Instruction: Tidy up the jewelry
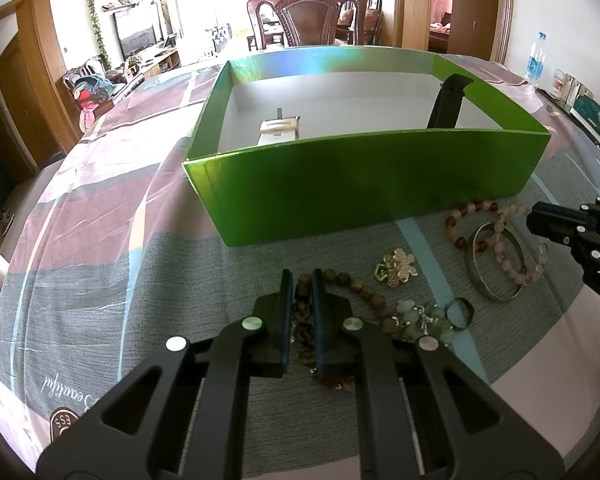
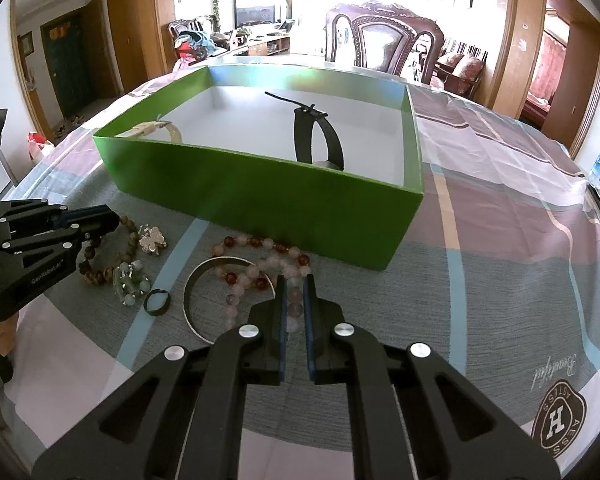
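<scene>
**A:** So what's the left gripper [image 1: 302,280] doing? Its fingers are sitting close together around the brown wooden bead bracelet [image 1: 364,292], pinching it near the green box [image 1: 364,184].

**B:** Yep, and the right gripper [image 2: 295,286] is squeezing the pink bead bracelet [image 2: 260,272] the same way, just right of the silver bangle [image 2: 204,292]. A black watch [image 2: 316,140] and a beige watch [image 2: 156,128] are lying in the box.

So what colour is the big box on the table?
Shiny green box outside, white inside; the right wrist view shows it best.
</scene>
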### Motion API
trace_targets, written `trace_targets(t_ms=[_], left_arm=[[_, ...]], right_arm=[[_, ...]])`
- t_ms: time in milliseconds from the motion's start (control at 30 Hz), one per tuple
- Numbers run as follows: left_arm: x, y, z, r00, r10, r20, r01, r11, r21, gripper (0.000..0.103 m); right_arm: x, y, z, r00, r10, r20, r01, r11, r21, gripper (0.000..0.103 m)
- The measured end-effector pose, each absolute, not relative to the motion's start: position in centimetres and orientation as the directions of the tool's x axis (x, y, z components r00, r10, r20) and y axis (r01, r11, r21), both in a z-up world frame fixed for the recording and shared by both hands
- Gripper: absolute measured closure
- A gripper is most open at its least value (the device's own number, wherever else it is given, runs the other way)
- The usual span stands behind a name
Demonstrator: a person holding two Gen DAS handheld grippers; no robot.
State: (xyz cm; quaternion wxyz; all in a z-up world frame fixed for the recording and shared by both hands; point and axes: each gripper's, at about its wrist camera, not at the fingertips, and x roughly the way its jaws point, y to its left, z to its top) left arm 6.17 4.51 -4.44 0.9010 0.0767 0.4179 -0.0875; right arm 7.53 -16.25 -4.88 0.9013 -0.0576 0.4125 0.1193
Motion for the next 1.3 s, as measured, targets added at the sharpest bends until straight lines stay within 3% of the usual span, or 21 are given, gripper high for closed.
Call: trace_targets(t_ms=[1300], left_arm=[[6.3, 4.19, -4.55, 0.641, -0.077, -0.764, 0.217, 0.973, 0.084, 0.093]], right_arm=[[7.26, -16.04, -4.95, 0.638, 0.179, -0.749, -0.277, 0.961, -0.006, 0.095]])
